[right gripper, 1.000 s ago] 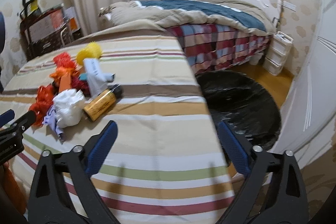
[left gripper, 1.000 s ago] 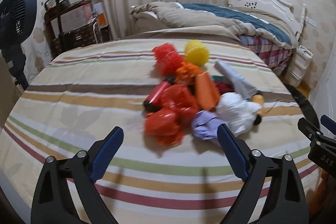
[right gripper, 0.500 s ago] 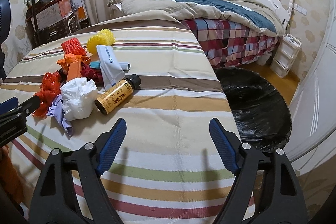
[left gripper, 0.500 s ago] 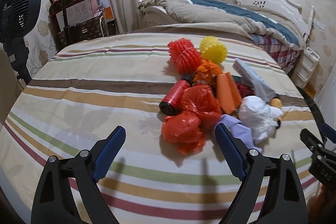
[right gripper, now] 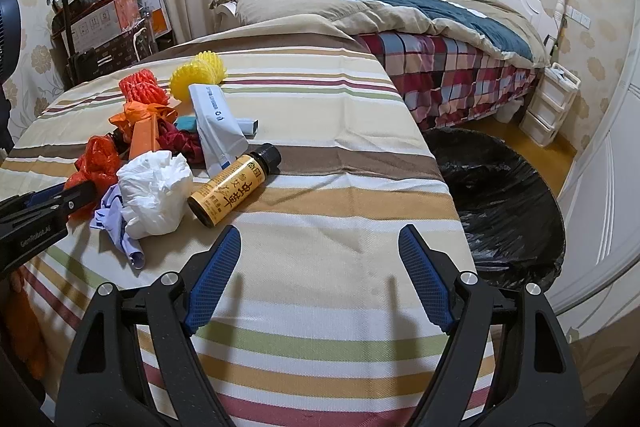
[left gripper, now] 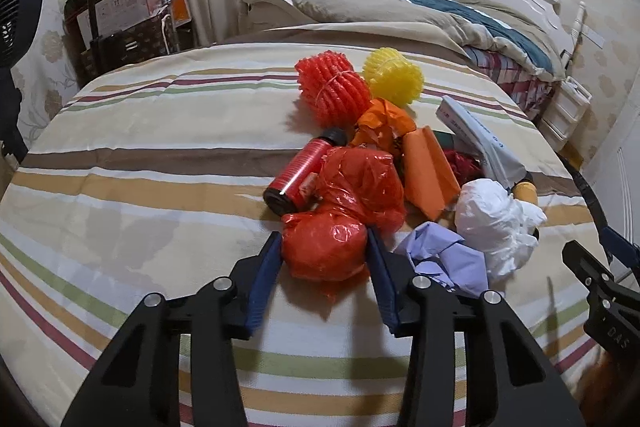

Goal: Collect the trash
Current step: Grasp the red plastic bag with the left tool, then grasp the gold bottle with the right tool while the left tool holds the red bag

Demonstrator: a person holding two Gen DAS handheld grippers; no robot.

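A heap of trash lies on the striped bedspread (left gripper: 160, 155). At its near edge is a crumpled red plastic bag (left gripper: 324, 251). My left gripper (left gripper: 324, 239) is closing on it, and both blue pads press its sides. Behind the bag lie a red bottle (left gripper: 300, 173), an orange wrapper (left gripper: 428, 171), a red foam net (left gripper: 332, 93) and a yellow one (left gripper: 394, 77). A white crumpled bag (right gripper: 154, 191) and an orange-labelled bottle (right gripper: 232, 187) lie ahead and left of my right gripper (right gripper: 319, 231), which is open over bare cloth.
A black bin bag (right gripper: 500, 195) gapes on the floor off the bedspread's right edge. Lilac paper (left gripper: 448, 259) and a white-blue pouch (right gripper: 216, 119) belong to the heap. A made bed (right gripper: 420, 27), a fan (left gripper: 16, 11) and a cart of boxes (left gripper: 120, 19) stand behind.
My left gripper moved forward to the heap and its jaws came in from wide apart onto the red plastic bag. The right gripper edged closer to the bottle, its jaws slightly narrower.
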